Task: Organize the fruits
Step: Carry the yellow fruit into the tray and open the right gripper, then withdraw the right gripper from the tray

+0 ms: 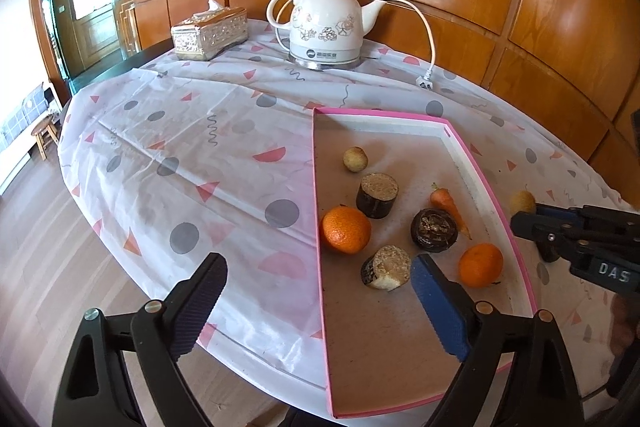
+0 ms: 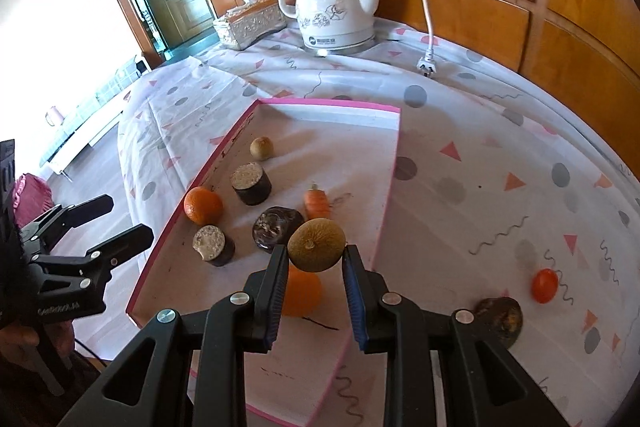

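A pink-rimmed tray lies on the table with two oranges, three dark round cut pieces, a small carrot and a small tan fruit. My right gripper is shut on a tan round fruit, held above the tray's near right part; it shows in the left wrist view at the tray's right rim. My left gripper is open and empty over the tray's left rim.
A white electric kettle with its cord and plug and a tissue box stand at the back. On the cloth right of the tray lie a small red fruit and a dark brown piece. Wooden wall panels stand behind.
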